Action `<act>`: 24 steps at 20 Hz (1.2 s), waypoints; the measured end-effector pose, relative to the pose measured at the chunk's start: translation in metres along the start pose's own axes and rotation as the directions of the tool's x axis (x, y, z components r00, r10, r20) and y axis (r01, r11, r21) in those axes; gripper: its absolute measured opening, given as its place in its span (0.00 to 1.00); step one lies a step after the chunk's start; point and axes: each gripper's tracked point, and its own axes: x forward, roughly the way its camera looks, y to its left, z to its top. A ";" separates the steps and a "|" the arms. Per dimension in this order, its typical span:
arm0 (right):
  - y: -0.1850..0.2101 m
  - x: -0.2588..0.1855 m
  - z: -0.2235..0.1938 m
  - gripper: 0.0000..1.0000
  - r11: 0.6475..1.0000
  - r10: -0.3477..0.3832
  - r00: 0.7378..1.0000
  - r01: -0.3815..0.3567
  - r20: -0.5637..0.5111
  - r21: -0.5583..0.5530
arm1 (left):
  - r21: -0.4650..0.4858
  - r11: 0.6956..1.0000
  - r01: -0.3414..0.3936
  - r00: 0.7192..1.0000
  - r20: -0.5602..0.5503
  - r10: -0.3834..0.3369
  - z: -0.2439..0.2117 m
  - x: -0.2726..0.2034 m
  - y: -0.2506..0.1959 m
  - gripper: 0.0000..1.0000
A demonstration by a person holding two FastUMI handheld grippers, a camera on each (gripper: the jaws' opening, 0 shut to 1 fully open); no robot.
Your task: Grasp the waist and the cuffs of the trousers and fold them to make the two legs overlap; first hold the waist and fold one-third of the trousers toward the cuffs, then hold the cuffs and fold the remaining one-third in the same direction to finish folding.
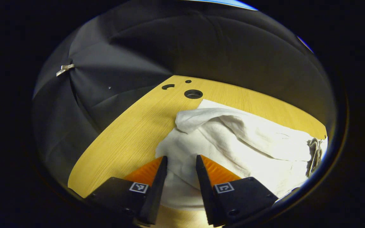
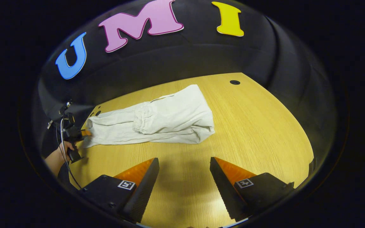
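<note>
Trousers [image 2: 157,122] waist folded over, left claw [image 1: 181,164] at cuffs

No readable text, only square coded markers [image 2: 126,184] on both grippers.

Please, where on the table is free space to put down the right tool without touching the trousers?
Bare wood lies between the trousers and the right tool, and a wide patch runs on the table from the folded end to the far hole. It is crowded at the cuffs, where the left tool works.
</note>
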 end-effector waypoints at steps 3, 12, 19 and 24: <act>0.014 -0.007 -0.007 0.98 1.000 0.025 1.000 -0.025 -0.002 0.001 | 0.049 0.999 0.024 1.000 -0.014 -0.024 0.000 0.001 -0.007 0.37; -0.010 -0.043 0.001 0.99 0.998 -0.026 0.998 0.028 0.052 -0.048 | 0.215 0.974 0.074 0.997 -0.031 -0.069 -0.002 -0.006 -0.020 0.06; -0.044 -0.060 0.016 0.99 0.996 -0.064 0.993 0.070 0.099 -0.060 | -0.071 0.987 0.143 0.989 0.048 -0.139 0.027 -0.041 -0.032 0.06; -0.054 -0.057 0.024 0.99 0.995 -0.023 0.995 0.033 0.100 -0.099 | -0.172 0.968 0.182 0.979 0.126 -0.162 0.061 -0.077 -0.046 0.06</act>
